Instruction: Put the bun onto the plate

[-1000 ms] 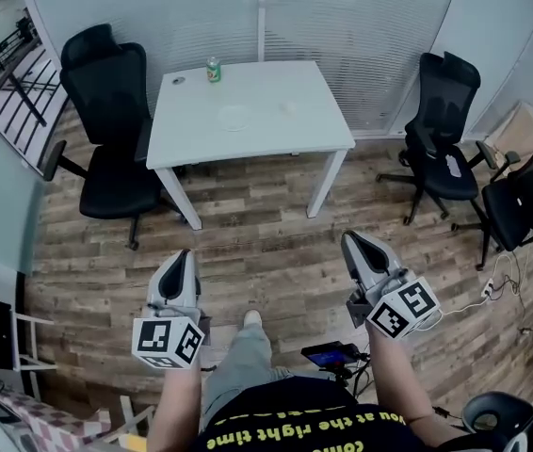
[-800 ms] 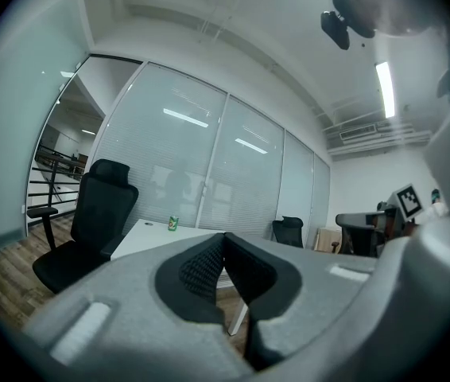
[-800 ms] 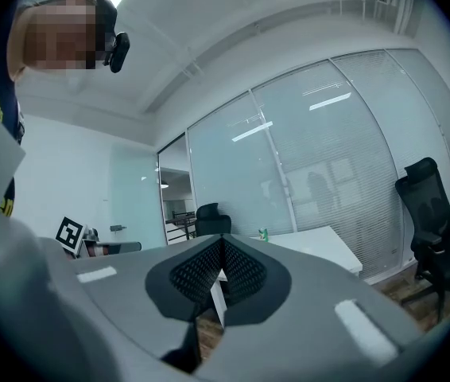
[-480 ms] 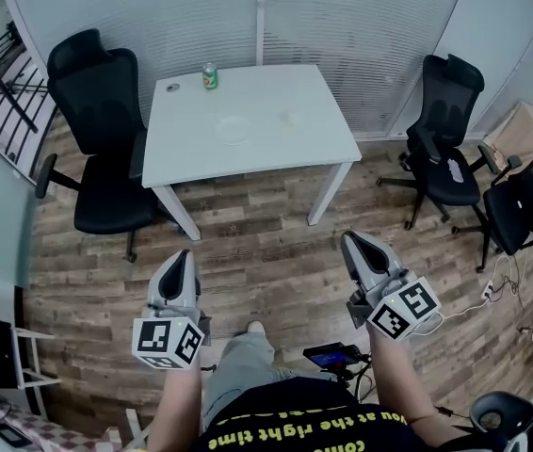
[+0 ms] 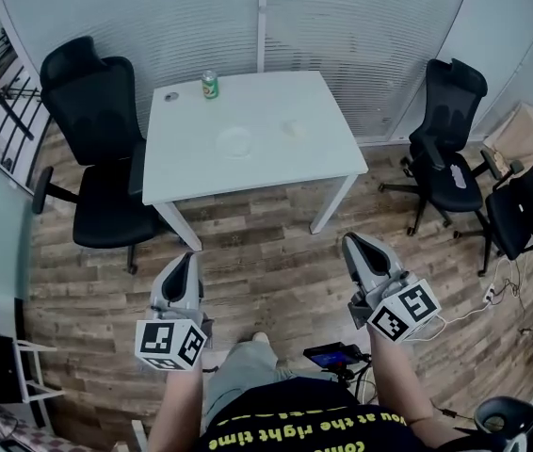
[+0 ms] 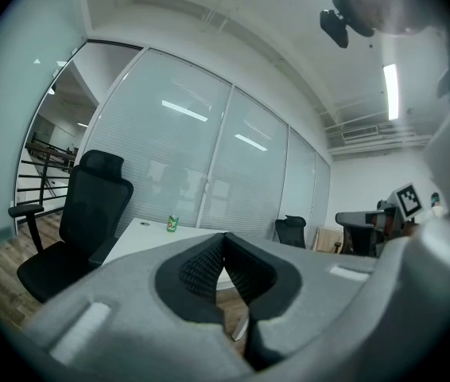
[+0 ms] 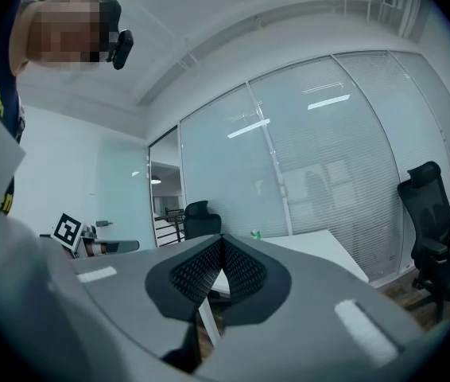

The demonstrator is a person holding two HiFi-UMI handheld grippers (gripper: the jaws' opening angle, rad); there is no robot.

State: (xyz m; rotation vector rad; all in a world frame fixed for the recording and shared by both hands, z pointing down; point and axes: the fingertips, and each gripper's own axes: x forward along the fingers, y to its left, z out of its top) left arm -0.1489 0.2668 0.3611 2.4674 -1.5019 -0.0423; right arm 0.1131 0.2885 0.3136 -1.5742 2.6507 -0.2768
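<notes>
Right now both grippers hang near you over the wooden floor (image 5: 266, 229): your left gripper (image 5: 184, 256) and right gripper (image 5: 353, 241) each have their jaws pressed together with nothing between them. Farther off stands the white table (image 5: 248, 172). The pale plate (image 5: 234, 141) lies near its middle, and the bun (image 5: 294, 129), a small pale lump, sits to the right of it, clear of the rim. A green can (image 5: 210, 85) stands at the far edge. Expect the bun to be light, soft and easily squashed, so take it across its sides, low down, and close gently.
</notes>
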